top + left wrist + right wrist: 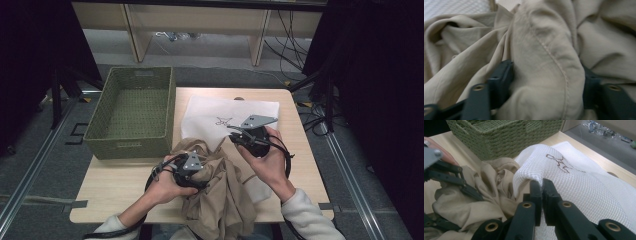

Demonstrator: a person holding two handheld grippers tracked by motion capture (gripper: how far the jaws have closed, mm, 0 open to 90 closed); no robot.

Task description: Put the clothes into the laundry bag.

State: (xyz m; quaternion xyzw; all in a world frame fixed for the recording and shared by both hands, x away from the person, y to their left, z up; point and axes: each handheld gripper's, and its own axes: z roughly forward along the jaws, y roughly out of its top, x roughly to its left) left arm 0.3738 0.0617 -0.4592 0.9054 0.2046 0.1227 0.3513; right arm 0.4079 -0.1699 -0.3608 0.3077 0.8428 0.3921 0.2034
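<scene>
Two grippers work at the near edge of a light wooden table (300, 165). The left gripper (192, 170) sits low in the crumpled beige garment (220, 190), which lies heaped at the front of the table and spills over its near edge. In the left gripper view, a thick seamed fold of that beige cloth (544, 70) bulges up between the two dark jaws, and both pads press against its sides, so the gripper is clamped on the garment with the jaws held partly apart by the bunched fabric.

The right gripper (541, 187) has its jaws drawn together on the lifted edge of the white mesh bag (579, 182), pinching a small peak of the netting just above the beige cloth. A brown embroidered mark (559, 163) shows on the bag's upper face. In the high view the right gripper (245, 137) is held above the bag's near edge, while the rest of the bag (215, 115) lies flat toward the back of the table, its near edge touching the garment.

A green woven basket (131, 145) stands at the table's left rear corner, just beside the bag and close behind the garment.
</scene>
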